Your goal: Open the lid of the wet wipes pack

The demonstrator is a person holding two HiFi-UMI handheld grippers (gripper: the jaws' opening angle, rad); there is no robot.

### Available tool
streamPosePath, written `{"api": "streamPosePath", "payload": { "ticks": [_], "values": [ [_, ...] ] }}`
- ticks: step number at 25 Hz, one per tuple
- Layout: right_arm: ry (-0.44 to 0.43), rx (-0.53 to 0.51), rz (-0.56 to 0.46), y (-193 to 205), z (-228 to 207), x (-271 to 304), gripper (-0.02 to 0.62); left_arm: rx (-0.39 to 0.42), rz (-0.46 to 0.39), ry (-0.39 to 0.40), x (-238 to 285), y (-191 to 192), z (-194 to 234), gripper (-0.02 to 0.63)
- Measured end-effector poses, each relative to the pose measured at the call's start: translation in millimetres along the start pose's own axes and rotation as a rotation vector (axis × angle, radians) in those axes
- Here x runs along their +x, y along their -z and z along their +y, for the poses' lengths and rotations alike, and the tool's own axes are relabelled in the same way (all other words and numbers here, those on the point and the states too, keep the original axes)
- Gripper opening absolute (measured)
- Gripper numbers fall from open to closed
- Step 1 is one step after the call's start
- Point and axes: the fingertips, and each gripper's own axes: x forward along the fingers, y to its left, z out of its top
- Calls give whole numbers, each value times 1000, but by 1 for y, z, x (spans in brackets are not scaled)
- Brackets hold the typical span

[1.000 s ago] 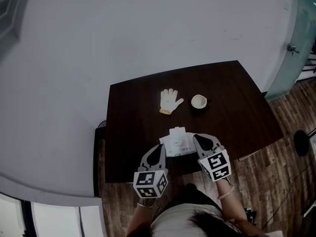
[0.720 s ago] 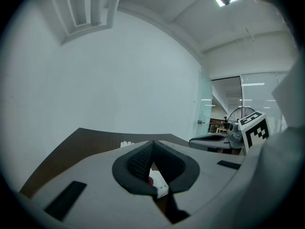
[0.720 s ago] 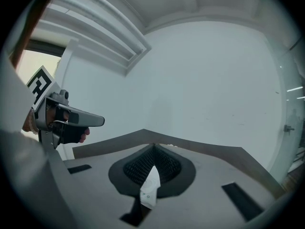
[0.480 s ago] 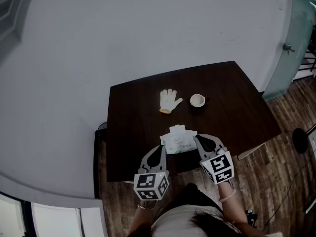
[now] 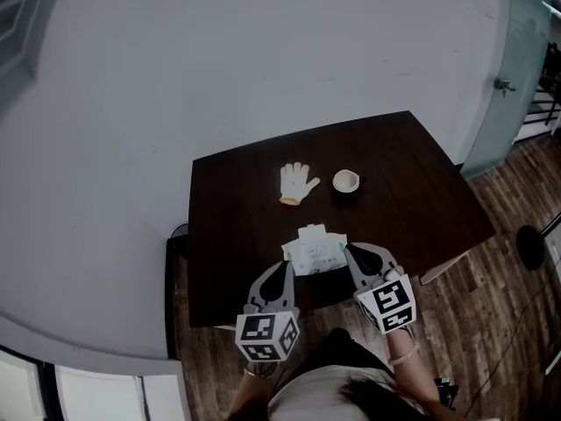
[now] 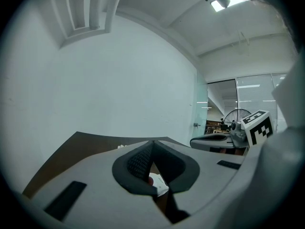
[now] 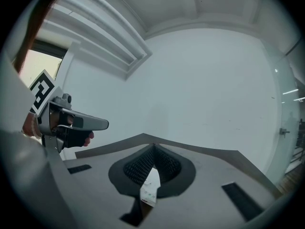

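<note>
White, perhaps green-printed wet wipes pack [image 5: 314,251]; white glove [image 5: 296,183]; dark brown table [image 5: 412,191].

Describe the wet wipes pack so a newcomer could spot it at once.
On the dark brown table, look at the near edge by the person. The wet wipes pack is the flat white packet between the left gripper and right gripper, nearer than the white glove and small cup.

Office-like room: glass door [image 5: 504,77], white wall [image 5: 219,60], wood floor [image 5: 491,323], dark table [image 5: 403,191].
</note>
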Motion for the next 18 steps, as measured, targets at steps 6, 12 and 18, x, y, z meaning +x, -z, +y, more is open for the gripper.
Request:
{"api": "streamPosePath", "payload": {
  "ticks": [6,12,18],
  "values": [
    [8,0,-10,-6,-1,-3,8,-1,-17,0,-4,-7,-1,14],
    [6,5,-15,-9,-2,-4,8,6,-17,1,-3,-9,-5,14],
    [13,8,-10,-5,-7,-6,8,2,-14,-2,1,-7,-4,14]
  ]
}}
